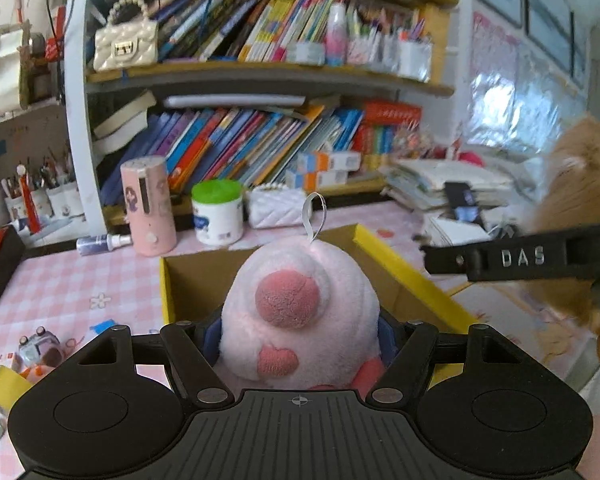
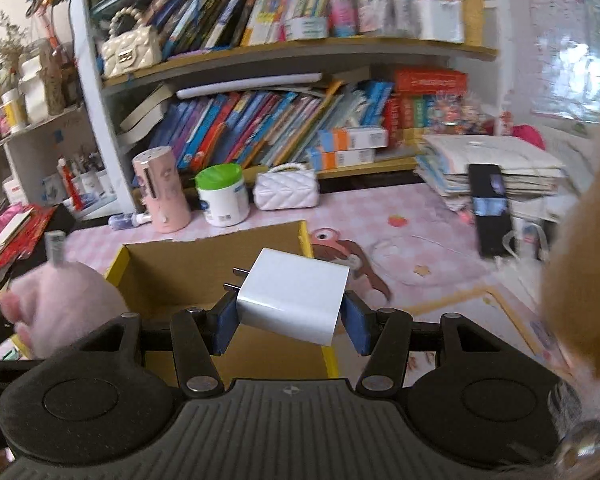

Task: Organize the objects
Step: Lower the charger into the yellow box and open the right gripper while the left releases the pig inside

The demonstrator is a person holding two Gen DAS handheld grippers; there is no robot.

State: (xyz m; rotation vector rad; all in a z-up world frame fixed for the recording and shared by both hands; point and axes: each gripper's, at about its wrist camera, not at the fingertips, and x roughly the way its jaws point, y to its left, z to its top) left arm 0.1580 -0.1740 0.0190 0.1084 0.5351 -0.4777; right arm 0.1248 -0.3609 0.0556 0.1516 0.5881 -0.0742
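Over the pink checked tablecloth [image 1: 60, 280], bookshelves [image 1: 260, 72] filling the frame's top, the left gripper [image 1: 300, 332] clamps a pink plush toy [image 1: 300, 320] above the cardboard box [image 2: 204, 264], the right gripper [image 2: 290, 320] pinching a white charger [image 2: 292, 300].

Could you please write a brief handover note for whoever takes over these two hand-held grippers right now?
Left hand-held gripper: shut on the pink plush toy, held above the yellow-edged cardboard box.
Right hand-held gripper: shut on the white plug charger, also over the box.
Done: both items picked up.
Left: release both into the box; its visible inside looks empty. Small toys lie on the pink checked tablecloth.
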